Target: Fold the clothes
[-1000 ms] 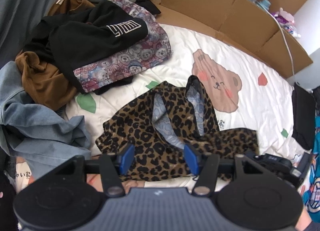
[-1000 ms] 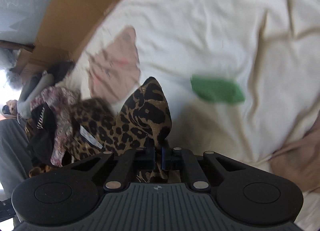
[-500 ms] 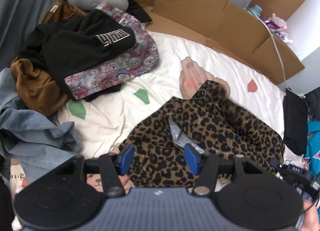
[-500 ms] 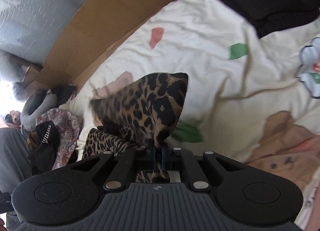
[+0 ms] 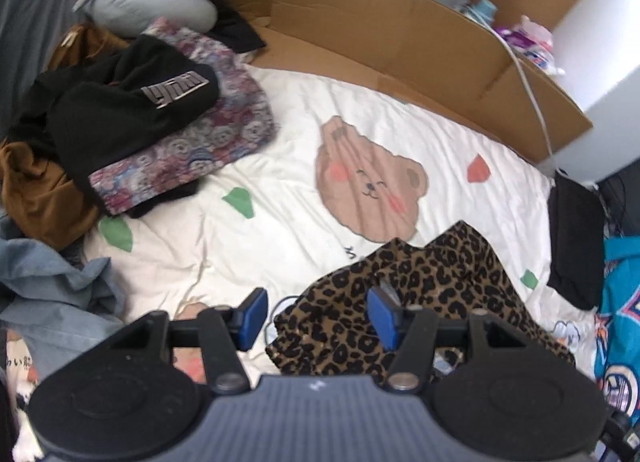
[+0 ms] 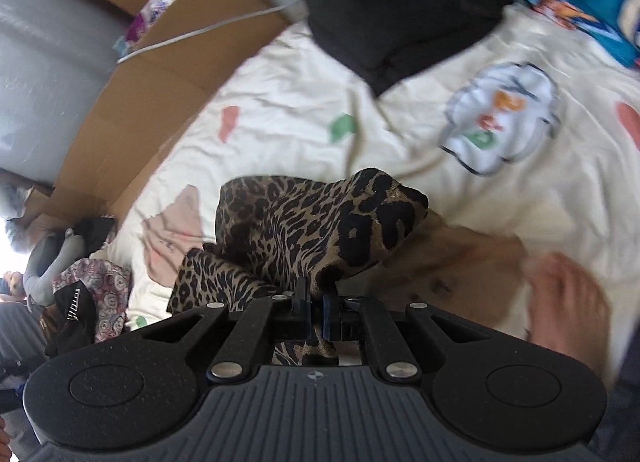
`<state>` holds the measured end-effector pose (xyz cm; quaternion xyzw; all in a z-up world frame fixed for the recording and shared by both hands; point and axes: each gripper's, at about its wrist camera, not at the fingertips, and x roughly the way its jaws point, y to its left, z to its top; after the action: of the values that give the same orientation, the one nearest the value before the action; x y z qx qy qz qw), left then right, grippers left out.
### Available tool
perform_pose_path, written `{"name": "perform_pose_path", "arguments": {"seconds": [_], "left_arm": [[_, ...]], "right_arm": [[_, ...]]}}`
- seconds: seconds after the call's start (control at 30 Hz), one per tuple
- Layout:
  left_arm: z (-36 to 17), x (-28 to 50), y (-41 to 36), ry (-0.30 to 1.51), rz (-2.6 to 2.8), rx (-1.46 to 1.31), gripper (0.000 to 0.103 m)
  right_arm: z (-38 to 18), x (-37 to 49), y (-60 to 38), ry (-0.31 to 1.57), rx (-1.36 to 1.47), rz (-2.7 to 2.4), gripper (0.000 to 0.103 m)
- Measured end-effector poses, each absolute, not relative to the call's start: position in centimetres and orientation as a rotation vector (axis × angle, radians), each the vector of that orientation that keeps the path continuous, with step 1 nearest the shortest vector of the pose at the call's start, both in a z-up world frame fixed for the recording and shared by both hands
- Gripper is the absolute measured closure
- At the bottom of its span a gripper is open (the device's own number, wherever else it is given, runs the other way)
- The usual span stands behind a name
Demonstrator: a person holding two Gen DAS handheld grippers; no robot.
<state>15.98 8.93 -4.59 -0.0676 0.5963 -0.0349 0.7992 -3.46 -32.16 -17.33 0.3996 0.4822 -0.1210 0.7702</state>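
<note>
A leopard-print garment (image 5: 420, 294) lies bunched on the cream bear-print bedsheet (image 5: 280, 190), near and right in the left wrist view. My left gripper (image 5: 318, 316) hangs open above its near edge, with its blue pads (image 5: 251, 316) apart and only the right pad over the cloth. My right gripper (image 6: 314, 304) is shut on the leopard-print garment (image 6: 304, 222), which is lifted off the bedsheet (image 6: 304, 118) in a bunch above the fingers. A fold of the cloth hangs down behind the jaws.
A heap of clothes, black (image 5: 120, 110), floral (image 5: 208, 146), brown (image 5: 36, 186) and denim (image 5: 48, 294), fills the left. Cardboard walls (image 5: 380, 46) line the far side. A folded black garment (image 5: 576, 230) and a blue one (image 5: 620, 302) lie at the right. A bare foot (image 6: 568, 302) rests near right.
The right gripper has pulled the leopard garment toward the right and nearer, bunching it. The bear print on the sheet is uncovered now. The left gripper stays open.
</note>
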Motion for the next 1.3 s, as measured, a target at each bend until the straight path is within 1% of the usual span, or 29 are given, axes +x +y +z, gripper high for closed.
{"name": "perform_pose_path", "arguments": {"seconds": [0.47,0.6,0.9,1.03,1.1,1.2,1.3], "left_arm": [[-4.8,14.7,4.3,1.314,-0.121,-0.197,0.045],[-5.1,14.3,3.4,1.314,-0.128,-0.156,0.045],[-6.7,13.3,4.4,1.355,-0.067,-0.11,0.045],[-7.0,13.3,4.9,1.364,-0.039,-0.092,0.045],[-7.1,13.3,4.8,1.364,-0.036,-0.08,0.045],[-7.2,13.0,4.4,1.365,-0.044,-0.058,0.045],[-7.1,12.6,4.3,1.371,-0.057,-0.054,0.045]], "right_arm": [[-14.3,-9.6,-29.9,1.114,0.738,-0.211,0.099],[-13.6,-10.8,-28.7,1.123,0.734,-0.187,0.099],[-13.3,-13.1,-24.0,1.174,0.678,-0.095,0.097],[-12.4,-13.5,-23.0,1.144,0.644,-0.052,0.098],[-12.0,-13.7,-22.7,1.124,0.633,-0.03,0.102],[-11.5,-13.7,-22.8,1.114,0.63,-0.034,0.102],[-11.3,-13.7,-23.3,1.118,0.659,-0.045,0.099]]}}
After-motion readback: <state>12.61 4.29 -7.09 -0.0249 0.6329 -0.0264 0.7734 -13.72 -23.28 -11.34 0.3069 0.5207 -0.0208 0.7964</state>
